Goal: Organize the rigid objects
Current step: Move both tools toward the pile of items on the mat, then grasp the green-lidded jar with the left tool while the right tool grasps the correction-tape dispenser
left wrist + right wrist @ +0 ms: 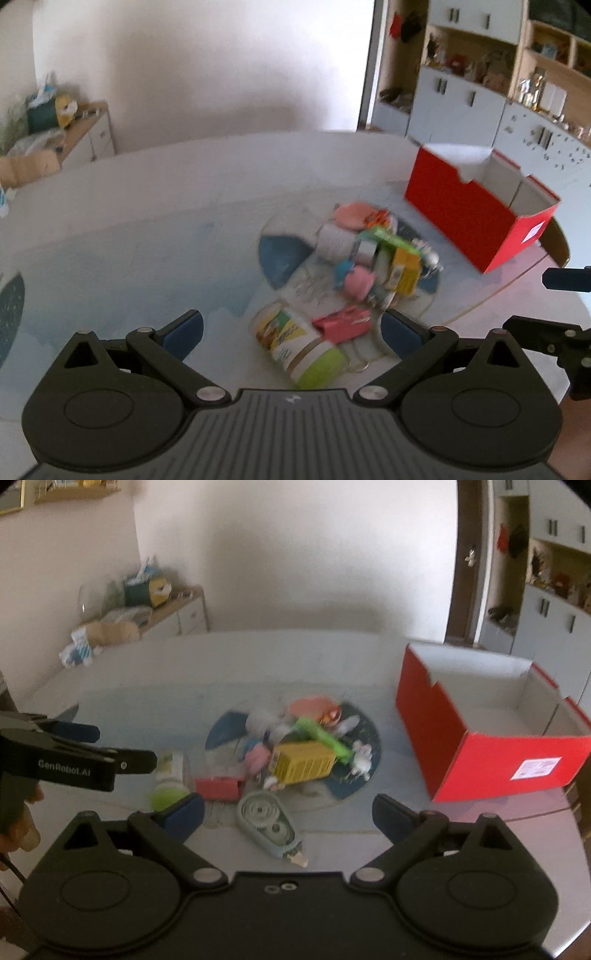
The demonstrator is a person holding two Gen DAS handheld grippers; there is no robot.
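between right gripper's (288, 814) spread jaws, tape dispenser (269, 821).

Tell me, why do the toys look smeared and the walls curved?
Left wrist view: motion blur smears the toy pile; the fisheye lens bends the table edge. Right wrist view: milder blur, the red box fairly crisp, the wall washed out by bright light.

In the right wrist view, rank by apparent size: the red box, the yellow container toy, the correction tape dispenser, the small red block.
1. red box
2. yellow container toy
3. correction tape dispenser, close to the toy in size and nearer the camera, so unsure
4. small red block
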